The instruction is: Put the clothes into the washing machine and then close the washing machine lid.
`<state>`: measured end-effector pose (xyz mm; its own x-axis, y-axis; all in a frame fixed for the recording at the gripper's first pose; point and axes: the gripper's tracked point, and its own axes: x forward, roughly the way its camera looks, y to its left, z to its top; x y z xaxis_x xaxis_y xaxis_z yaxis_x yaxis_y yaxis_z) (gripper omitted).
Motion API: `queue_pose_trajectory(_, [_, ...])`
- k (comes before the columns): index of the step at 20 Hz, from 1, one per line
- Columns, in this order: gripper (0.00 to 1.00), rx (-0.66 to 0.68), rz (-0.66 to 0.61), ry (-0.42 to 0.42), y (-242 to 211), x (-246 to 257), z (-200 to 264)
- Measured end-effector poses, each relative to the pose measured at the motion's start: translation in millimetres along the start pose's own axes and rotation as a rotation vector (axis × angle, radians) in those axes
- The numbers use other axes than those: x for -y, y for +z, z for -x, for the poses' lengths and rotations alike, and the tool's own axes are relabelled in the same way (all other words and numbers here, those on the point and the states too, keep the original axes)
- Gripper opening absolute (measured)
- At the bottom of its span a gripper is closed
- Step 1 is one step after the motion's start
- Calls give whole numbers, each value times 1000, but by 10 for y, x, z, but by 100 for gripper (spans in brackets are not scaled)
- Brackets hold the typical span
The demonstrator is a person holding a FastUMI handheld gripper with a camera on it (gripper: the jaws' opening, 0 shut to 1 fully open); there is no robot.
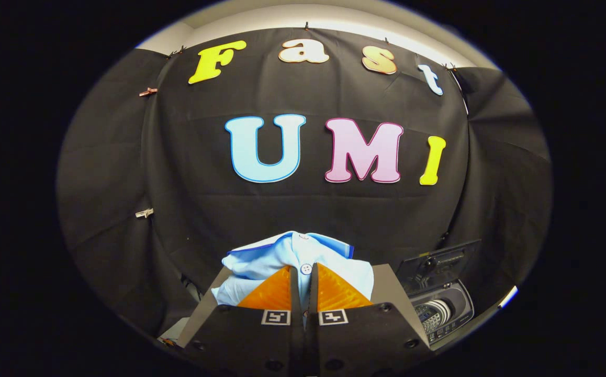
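Note:
A light blue garment [287, 254] with a white button and darker blue trim is bunched up and lifted off any surface. My gripper [304, 275] is shut on the garment; both fingers press a fold of the cloth between them. To the right of the fingers and lower down stands a small dark washing machine [452, 309]. Its lid [439, 264] is raised upright at the back, and the drum opening [434, 314] shows ribbed metal inside.
Black cloth walls close in the booth behind and on both sides. A pale strip of tabletop edge [507, 298] shows beside the washing machine on the right. Small clips [144, 213] hold the cloth on the left wall.

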<state>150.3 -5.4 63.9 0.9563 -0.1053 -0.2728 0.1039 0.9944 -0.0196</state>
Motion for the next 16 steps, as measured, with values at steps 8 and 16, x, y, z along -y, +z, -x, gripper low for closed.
queue_pose_trajectory(8, [5, 59, -4, -24, 428, 410, 49])
queue_pose_trajectory(16, [5, 101, -42, -18, 698, 1337, 114])
